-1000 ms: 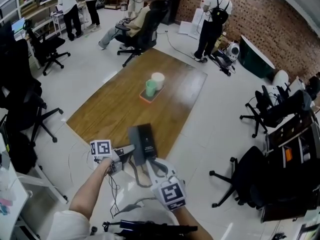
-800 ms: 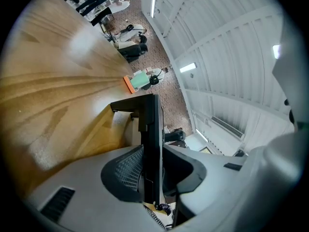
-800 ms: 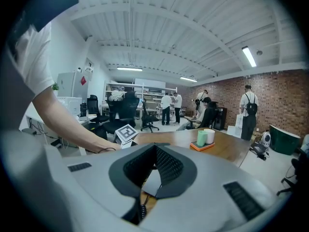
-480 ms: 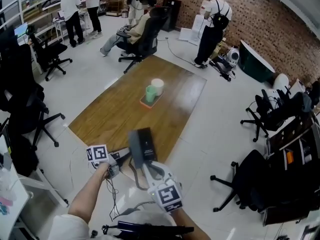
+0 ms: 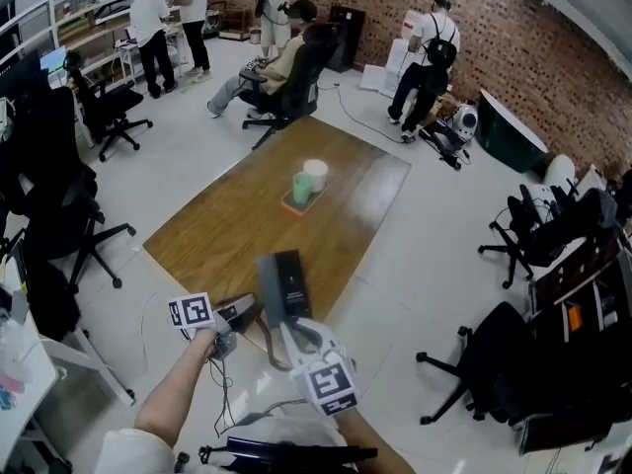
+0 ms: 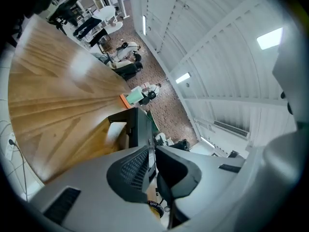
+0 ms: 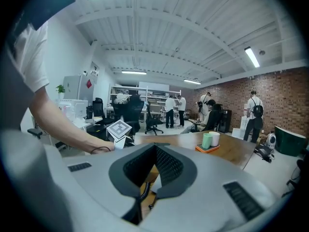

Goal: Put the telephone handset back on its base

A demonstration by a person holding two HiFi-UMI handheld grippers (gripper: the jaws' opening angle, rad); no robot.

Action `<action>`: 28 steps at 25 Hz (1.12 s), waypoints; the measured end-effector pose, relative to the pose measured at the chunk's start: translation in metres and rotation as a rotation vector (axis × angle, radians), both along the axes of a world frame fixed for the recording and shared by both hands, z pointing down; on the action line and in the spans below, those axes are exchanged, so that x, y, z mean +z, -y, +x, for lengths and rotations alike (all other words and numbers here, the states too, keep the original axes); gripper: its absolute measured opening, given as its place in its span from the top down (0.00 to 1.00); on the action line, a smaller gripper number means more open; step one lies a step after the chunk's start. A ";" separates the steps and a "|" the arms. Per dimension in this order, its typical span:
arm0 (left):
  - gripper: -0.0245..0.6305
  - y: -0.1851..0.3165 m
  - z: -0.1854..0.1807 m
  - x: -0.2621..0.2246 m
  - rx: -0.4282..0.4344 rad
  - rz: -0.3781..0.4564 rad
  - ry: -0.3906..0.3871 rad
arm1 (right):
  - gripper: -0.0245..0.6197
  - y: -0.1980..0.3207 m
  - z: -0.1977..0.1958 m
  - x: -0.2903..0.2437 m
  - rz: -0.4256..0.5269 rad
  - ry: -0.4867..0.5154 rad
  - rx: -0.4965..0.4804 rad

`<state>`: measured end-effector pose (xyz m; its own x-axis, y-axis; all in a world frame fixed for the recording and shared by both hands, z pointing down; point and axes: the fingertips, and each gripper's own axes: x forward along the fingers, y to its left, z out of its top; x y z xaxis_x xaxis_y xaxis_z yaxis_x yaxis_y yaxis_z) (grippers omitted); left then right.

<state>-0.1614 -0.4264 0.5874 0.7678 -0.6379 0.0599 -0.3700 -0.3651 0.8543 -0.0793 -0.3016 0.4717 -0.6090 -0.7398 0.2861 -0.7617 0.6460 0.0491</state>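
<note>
Handset [image 6: 140, 129], pinched by its thin edge as the left gripper's [image 6: 151, 154] fingers have just been closing narrow, may twist free, or its cord [image 7: 143, 190] snag the right gripper's [image 7: 155, 149] closed, empty fingers.

Left claw [image 6: 150, 151] points level, its jaws having just closed to a slit on the thin dark edge of the telephone [image 6: 137, 129]; bare left forearm [image 5: 176, 395] stretches forward; right claw [image 7: 155, 149] tilts slightly downward, jaws together.

Nothing readable anywhere tbh. Left marker cube [image 5: 191, 313], right marker cube [image 5: 329, 385]: just black-white square patterns. Pale mark on black box [image 5: 286, 282]: too tiny.
</note>
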 end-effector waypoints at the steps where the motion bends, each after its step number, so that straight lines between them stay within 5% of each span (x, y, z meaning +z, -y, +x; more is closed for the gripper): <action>1: 0.92 -0.005 0.003 -0.004 0.003 0.015 0.010 | 0.95 -0.001 0.000 -0.001 0.004 0.001 -0.002; 15: 0.96 -0.090 0.067 -0.096 0.052 0.287 -0.018 | 0.95 -0.035 0.021 -0.019 0.040 0.012 -0.046; 28: 0.96 -0.168 0.103 -0.141 -0.054 0.482 0.187 | 0.95 -0.098 0.047 -0.028 0.048 0.045 -0.065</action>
<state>-0.0583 -0.2589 0.4464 0.7373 -0.6653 -0.1169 -0.5296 -0.6767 0.5114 -0.0322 -0.2033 0.4438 -0.6676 -0.7105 0.2225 -0.7205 0.6918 0.0473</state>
